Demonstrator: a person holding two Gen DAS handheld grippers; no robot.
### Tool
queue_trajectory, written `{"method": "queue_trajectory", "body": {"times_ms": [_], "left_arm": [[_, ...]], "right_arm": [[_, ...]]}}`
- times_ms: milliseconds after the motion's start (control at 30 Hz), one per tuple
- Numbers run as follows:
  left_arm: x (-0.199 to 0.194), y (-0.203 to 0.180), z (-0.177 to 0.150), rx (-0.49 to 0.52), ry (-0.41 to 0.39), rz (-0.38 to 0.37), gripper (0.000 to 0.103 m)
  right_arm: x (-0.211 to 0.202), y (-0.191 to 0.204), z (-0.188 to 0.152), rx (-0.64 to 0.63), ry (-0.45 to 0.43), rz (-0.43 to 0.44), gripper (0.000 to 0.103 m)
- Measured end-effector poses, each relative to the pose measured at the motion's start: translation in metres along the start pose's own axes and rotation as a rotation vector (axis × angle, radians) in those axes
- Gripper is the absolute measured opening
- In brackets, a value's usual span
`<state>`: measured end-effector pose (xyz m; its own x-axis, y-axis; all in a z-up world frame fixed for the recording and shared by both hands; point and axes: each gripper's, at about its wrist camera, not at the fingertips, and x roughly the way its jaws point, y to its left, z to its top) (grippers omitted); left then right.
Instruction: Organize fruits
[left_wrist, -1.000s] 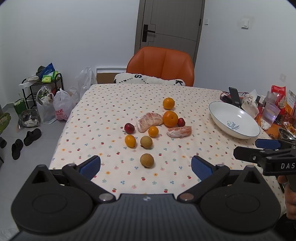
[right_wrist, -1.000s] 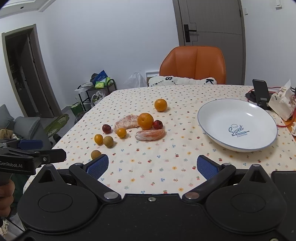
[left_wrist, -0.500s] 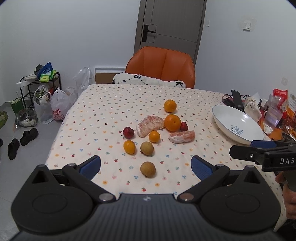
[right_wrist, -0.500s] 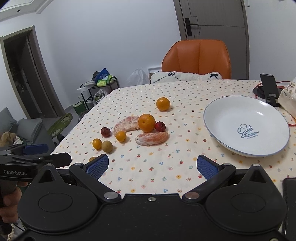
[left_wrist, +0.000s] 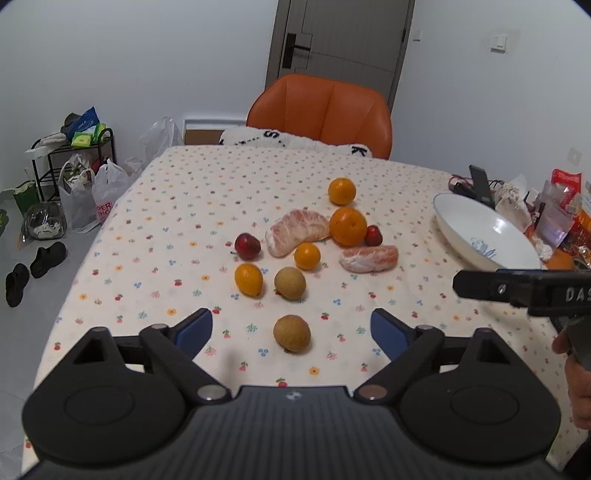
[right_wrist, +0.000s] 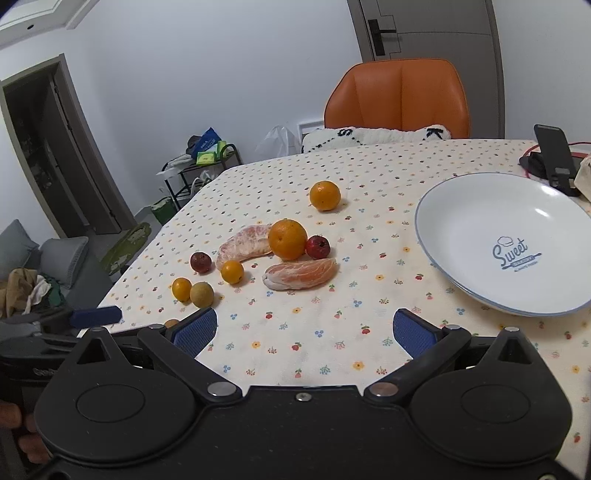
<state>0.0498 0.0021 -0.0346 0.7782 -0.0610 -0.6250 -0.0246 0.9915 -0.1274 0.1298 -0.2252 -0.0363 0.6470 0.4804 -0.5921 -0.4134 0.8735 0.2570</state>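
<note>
Nothing is yet sorted: all fruits (right_wrist: 284, 254) lie left of the empty plate (right_wrist: 480, 206), and both the left gripper (left_wrist: 291, 328) and right gripper (right_wrist: 304, 328) are held with jaws apart, gripping nothing.

Home dining room: tablecloth (left_wrist: 207, 206), chair (left_wrist: 321, 110), shoes (left_wrist: 33, 266)

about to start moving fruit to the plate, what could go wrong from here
1. The brown round fruit lies nearest the table's front edge, between the open fingers of the left gripper; a clumsy close could roll it off.
2. The big orange touches the red fruit and a peeled segment; lifting it may send the neighbours rolling.
3. The other peeled segment looks soft; a hard squeeze from the open right gripper might crush it.
</note>
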Motion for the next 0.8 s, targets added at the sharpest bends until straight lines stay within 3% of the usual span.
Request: {"method": "queue_trajectory", "body": {"times_ms": [100, 233, 367, 467, 533, 800], "left_arm": [[0.008, 0.001, -0.002, -0.006, 0.013, -0.001, 0.089], [0.017, 0.004, -0.004, -0.011, 0.026, -0.007, 0.071], [0.027, 0.006, -0.005, -0.023, 0.046, -0.015, 0.06], [0.032, 0.009, -0.007, -0.02, 0.045, -0.01, 0.044], [0.034, 0.011, -0.005, -0.019, 0.041, -0.009, 0.027], [0.038, 0.022, 0.005, -0.029, 0.027, 0.005, 0.025]], "right_arm": [[0.006, -0.002, 0.001, 0.003, 0.006, -0.002, 0.103], [0.014, -0.003, 0.001, 0.0, 0.011, 0.019, 0.103], [0.023, -0.003, 0.001, -0.001, 0.013, 0.038, 0.103], [0.032, -0.002, 0.003, -0.008, 0.017, 0.045, 0.103], [0.039, -0.001, 0.005, -0.012, 0.017, 0.041, 0.102], [0.064, 0.004, 0.015, -0.03, 0.03, -0.006, 0.101]]}}
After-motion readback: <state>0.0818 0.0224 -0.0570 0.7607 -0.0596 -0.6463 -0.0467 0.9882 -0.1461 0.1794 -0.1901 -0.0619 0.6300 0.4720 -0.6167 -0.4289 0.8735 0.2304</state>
